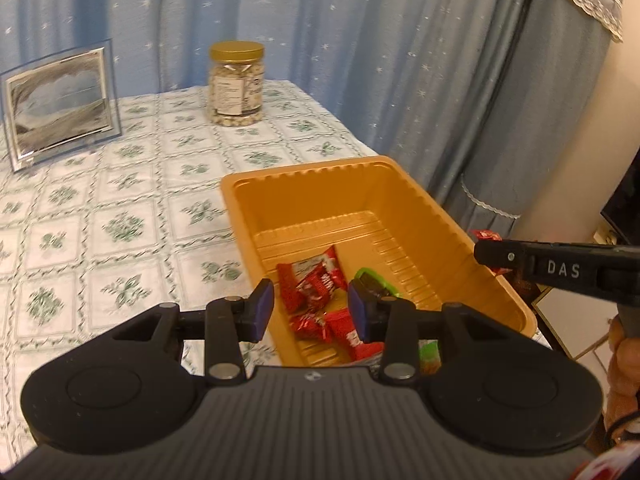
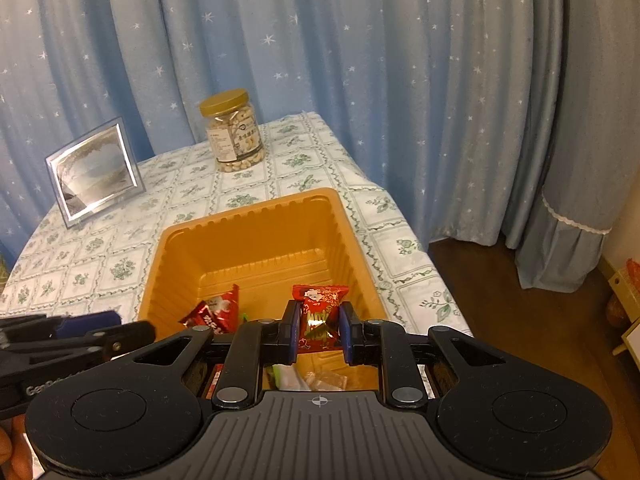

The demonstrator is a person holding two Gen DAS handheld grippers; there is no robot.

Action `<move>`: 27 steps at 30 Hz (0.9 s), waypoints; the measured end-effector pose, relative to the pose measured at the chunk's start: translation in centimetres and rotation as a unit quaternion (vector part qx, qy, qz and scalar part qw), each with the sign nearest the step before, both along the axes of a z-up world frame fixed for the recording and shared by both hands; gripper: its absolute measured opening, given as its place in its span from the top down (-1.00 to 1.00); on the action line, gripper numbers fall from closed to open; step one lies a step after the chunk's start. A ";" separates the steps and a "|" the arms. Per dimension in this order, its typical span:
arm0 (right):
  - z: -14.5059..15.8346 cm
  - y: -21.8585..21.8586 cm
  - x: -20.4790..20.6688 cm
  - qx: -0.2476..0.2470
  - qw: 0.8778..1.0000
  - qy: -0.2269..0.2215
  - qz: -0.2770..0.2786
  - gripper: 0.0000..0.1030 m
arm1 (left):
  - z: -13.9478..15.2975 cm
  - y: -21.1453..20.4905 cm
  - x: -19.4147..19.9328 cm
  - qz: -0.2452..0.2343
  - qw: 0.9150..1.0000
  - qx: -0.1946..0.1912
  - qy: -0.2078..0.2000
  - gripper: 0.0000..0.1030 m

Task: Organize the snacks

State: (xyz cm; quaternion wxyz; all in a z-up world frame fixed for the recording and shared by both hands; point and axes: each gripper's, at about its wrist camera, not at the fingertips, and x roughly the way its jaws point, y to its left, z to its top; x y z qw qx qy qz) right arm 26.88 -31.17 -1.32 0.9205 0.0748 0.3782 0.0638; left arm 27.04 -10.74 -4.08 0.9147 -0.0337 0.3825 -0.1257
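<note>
Item: orange tray [image 2: 256, 224] on the tablecloth, red snack packets [image 1: 316, 288] and a green one on its floor. My right gripper [image 2: 319, 330] clamps a red wrapped snack [image 2: 320, 316] above the tray's near end; my left gripper [image 1: 311, 309], parted and empty, hangs over the packets. Step: depositing. Next, I judge: release the right one inside the tray

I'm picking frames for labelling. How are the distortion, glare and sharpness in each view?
Left wrist view: fisheye bends the curtain, dark corners, picture frame shows soft glare, snacks in the tray slightly blurred. Right wrist view: same bending, warm dim light, red packet reads sharply.
</note>
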 end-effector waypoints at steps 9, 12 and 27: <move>0.0 0.8 1.3 0.022 1.000 -0.004 0.007 0.60 | 0.4 1.2 -1.0 0.011 1.000 0.002 -0.004 0.27; -0.2 0.7 2.1 0.038 0.999 0.009 0.011 0.58 | 0.5 1.4 -1.0 0.014 1.000 0.002 -0.004 0.18; 2.2 -0.4 -2.0 0.062 0.998 -0.003 -0.013 -0.36 | 2.4 2.8 -4.5 0.033 0.999 -0.004 -0.012 -0.36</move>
